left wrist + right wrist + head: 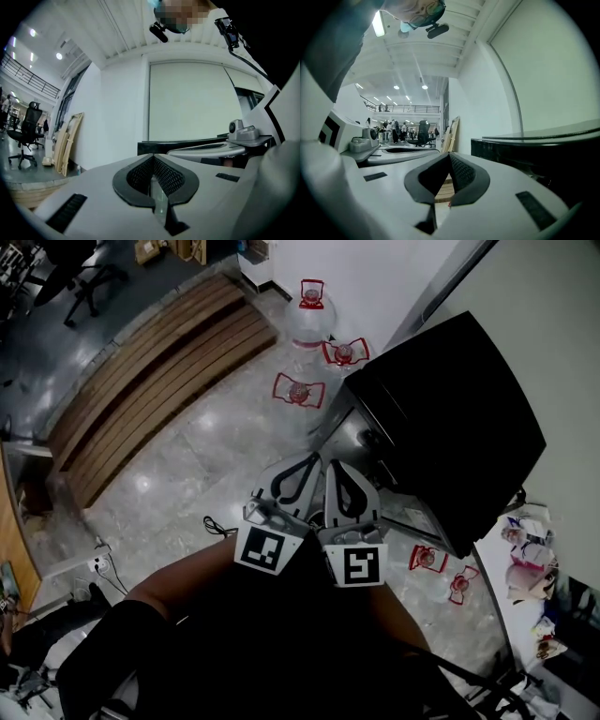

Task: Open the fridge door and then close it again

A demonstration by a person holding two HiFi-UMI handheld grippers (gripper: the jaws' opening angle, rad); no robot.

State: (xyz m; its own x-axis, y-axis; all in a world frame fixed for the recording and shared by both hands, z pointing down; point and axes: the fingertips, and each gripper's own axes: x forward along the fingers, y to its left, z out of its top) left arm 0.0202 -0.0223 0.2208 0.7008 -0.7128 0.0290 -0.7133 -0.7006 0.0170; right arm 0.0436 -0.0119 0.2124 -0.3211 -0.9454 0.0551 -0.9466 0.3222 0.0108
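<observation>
The black fridge (450, 418) stands at the right of the head view, its grey front (361, 442) facing the two grippers and its door looking closed. My left gripper (305, 462) and right gripper (335, 467) are held side by side just in front of it, both pointing level, both shut with nothing between the jaws. In the left gripper view the left gripper (152, 157) has its tips together, with the fridge's black top edge (187, 145) beyond. The right gripper (449, 154) also has its tips together, and the fridge (543, 150) is close on its right.
A slatted wooden bench (159, 362) lies on the stone floor at the left. Water jugs with red handles (312, 310) stand by the wall behind the fridge, and more red-handled pieces (428, 559) lie near its front corner. An office chair (84, 282) stands at the far left. A cluttered table (530, 568) is at the right.
</observation>
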